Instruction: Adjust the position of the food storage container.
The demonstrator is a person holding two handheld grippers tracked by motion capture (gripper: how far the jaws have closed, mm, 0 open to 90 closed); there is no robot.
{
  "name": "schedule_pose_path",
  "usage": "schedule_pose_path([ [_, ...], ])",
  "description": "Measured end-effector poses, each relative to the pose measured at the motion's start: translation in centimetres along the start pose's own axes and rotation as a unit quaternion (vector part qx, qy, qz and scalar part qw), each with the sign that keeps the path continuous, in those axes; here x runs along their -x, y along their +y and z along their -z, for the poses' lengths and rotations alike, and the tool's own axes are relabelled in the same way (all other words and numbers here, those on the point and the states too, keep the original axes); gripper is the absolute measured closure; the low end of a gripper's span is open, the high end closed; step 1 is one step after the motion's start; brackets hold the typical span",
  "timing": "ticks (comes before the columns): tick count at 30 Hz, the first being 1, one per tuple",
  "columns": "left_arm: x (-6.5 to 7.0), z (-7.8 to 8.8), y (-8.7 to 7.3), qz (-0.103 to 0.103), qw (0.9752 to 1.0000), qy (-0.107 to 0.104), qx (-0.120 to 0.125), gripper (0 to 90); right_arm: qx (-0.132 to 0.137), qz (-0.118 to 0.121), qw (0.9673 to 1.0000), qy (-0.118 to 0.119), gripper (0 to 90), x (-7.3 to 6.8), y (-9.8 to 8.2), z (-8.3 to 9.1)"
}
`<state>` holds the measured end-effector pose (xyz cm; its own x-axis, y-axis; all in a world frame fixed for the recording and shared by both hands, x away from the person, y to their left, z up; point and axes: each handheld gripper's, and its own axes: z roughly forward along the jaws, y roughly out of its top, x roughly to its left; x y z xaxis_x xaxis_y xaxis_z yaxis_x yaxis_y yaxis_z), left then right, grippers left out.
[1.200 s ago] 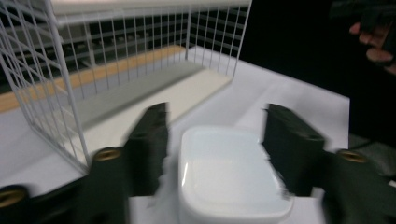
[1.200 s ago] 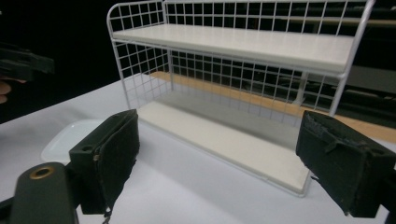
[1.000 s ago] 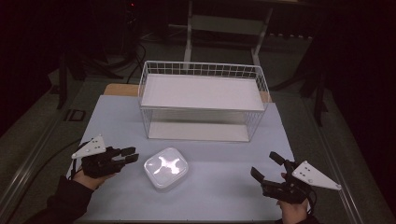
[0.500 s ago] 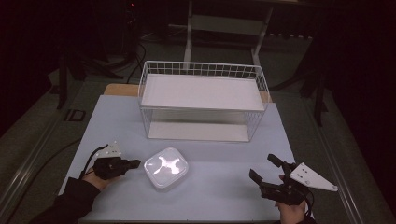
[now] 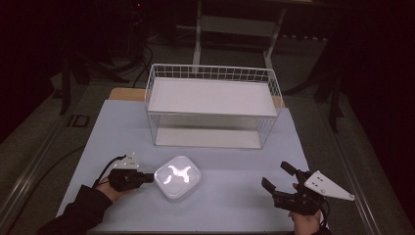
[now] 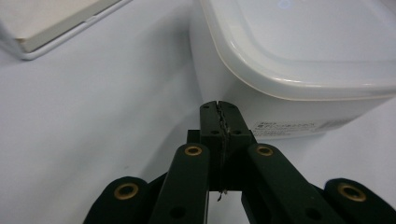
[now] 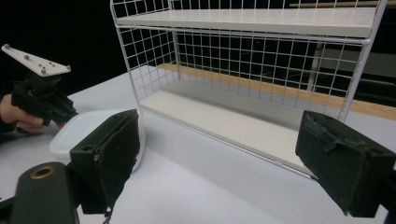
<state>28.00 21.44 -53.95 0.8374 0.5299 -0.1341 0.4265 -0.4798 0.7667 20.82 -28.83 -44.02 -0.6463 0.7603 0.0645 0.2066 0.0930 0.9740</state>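
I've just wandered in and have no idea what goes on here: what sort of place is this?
Probably a lab or recording bench, not a home. A person holds a gripper in each hand over a pale table with just a white lidded container and a wire shelf rack; dark stands and cables surround it.

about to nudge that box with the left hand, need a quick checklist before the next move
1. Left gripper fingers shut, nothing between: ok.
2. Its tip beside the white square lidded plastic container, touching: cannot tell.
3. Lid seated flat on the container: ok.
4. Right gripper open, apart from the container: ok.
5. White wire two-tier rack lower shelf bare: ok.
6. Light tabletop between container and rack bare: ok.
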Motion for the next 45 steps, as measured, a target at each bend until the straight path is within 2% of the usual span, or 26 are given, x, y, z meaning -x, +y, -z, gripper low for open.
schedule_pose_path([
  [4, 0.7, -0.6, 0.5, -0.007, 0.9999, -0.012, 0.001, 89.4, 0.0, 0.0, 1.0, 0.001, 13.4, 0.0, 0.0, 0.0],
  [8, 1.9, -1.5, 1.0, -0.016, 0.9992, -0.036, -0.002, 89.4, 0.0, 0.002, 1.0, 0.001, 13.4, 0.0, 0.0, -0.1],
  [11, 2.9, -2.4, 1.4, -0.023, 0.9981, -0.058, -0.002, 89.4, 0.0, 0.003, 1.0, 0.001, 13.4, -0.1, 0.0, -0.1],
  [14, 3.5, -3.0, 1.8, -0.032, 0.9971, -0.069, -0.006, 89.3, -0.002, 0.0, 1.0, 0.001, 13.4, 0.0, 0.0, -0.1],
  [16, 3.6, -3.1, 2.1, -0.04, 0.9972, -0.062, -0.01, 89.3, -0.001, 0.0, 1.0, 0.002, 13.4, 0.0, 0.0, -0.1],
  [20, 2.9, -3.2, 2.4, -0.028, 0.9982, -0.053, -0.006, 89.4, 0.0, 0.003, 1.0, 0.001, 13.4, 0.0, 0.1, 0.0],
  [21, 2.8, -3.4, 2.4, -0.022, 0.9979, -0.06, -0.006, 89.4, 0.0, 0.003, 1.0, 0.0, 13.4, 0.0, 0.1, 0.0],
  [23, 3.1, -3.7, 2.6, -0.03, 0.9976, -0.061, -0.01, 89.4, 0.0, 0.002, 1.0, 0.0, 13.4, 0.0, 0.1, 0.1],
  [27, 3.5, -4.2, 2.9, -0.034, 0.997, -0.068, -0.014, 89.4, -0.001, 0.001, 1.0, 0.0, 13.4, 0.1, 0.0, 0.1],
  [38, 4.7, -6.6, 4.5, -0.047, 0.9947, -0.09, -0.018, 89.4, -0.005, 0.0, 1.0, 0.001, 13.5, 0.1, -0.2, -0.1],
  [45, 4.8, -7.8, 5.3, -0.045, 0.995, -0.087, -0.018, 89.4, -0.012, 0.0, 0.9999, 0.006, 13.5, 0.0, -0.6, -0.5],
])
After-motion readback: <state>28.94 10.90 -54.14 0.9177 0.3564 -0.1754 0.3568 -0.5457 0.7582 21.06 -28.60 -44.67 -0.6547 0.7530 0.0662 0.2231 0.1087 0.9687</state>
